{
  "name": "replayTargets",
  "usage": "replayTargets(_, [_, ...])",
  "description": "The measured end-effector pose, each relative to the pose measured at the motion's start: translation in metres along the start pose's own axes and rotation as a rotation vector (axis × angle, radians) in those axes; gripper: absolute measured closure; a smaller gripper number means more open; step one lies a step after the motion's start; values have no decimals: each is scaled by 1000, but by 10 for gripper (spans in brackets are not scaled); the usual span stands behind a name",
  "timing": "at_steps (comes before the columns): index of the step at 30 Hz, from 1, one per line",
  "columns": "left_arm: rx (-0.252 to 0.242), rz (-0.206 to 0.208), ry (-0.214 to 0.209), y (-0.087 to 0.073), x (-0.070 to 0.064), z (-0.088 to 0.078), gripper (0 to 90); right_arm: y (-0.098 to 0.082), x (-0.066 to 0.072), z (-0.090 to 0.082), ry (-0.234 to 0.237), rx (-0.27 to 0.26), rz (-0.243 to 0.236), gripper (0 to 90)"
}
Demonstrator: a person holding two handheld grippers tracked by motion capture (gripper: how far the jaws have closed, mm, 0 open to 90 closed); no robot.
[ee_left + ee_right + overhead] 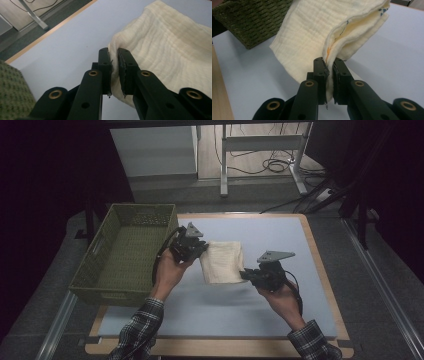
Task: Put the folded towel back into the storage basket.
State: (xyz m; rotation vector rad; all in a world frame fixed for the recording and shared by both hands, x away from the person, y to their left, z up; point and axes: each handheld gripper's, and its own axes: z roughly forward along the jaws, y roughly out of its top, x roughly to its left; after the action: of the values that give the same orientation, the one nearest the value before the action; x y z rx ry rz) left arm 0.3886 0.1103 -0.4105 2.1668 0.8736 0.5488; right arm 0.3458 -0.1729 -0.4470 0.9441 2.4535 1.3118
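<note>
cloth [170,47] cut off at right edge, pinched edge hidden between jaws

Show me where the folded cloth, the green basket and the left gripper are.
folded cloth [223,262], high view, middle of its top face.
green basket [103,236], high view, on its left wall.
left gripper [114,56], left gripper view, between the fingertips pinching the cloth edge.

From my screen I saw a pale blue table top [280,312] edged in light wood [321,270]. Beyond it stood a white metal desk frame [223,170], with black cables [275,166] looped on the floor beside a white cabinet [155,152]. Grey carpet [50,285] lay around the table.
</note>
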Motion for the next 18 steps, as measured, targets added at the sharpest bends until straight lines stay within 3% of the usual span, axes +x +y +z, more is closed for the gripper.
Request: replayTargets(18, [3,-23,97,-11,36,-40,812,40,24,32,43,-12,-48,824])
